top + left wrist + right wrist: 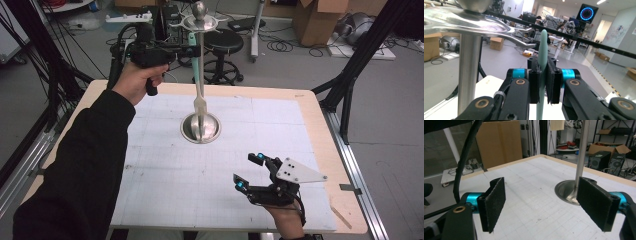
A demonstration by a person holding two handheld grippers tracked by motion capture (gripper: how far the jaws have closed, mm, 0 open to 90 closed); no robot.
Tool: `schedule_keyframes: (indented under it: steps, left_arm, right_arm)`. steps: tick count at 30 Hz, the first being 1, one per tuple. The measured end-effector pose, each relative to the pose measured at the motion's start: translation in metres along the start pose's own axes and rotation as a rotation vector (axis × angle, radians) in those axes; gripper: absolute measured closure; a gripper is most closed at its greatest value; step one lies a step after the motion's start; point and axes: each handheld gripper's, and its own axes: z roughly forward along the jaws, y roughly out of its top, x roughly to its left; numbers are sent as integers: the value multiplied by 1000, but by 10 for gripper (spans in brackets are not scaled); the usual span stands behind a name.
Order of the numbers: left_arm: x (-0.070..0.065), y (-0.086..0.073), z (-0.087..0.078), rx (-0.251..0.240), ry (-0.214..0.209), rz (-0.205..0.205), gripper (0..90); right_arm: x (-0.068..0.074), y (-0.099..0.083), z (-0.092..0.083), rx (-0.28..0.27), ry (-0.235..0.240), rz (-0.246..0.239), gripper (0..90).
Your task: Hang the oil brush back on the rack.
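Fork [199,95] – mint handle, steel tines – pinched by left gripper [544,82] fingers; right gripper [546,205] fingers spread.

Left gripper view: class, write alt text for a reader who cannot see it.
The left tool is shut on the pale green handle of a fork, held upright. Beside it rises the steel post of a metal stand, with curved hooks above, against a workshop background.

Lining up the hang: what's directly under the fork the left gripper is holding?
Under the fork held by the left gripper sits the metal stand's round base on the white mat. The tines overlap the base and pole in the high view, so any contact between them cannot be told.
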Motion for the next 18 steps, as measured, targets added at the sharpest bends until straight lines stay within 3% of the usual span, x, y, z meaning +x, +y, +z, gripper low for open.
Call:
schedule_keyframes:
  steps: [18]
  left_arm:
    - [9, -2, 1, 13, 21, -30, 826]
  right_arm:
    - [0, 1, -2, -14, 9, 7, 222]
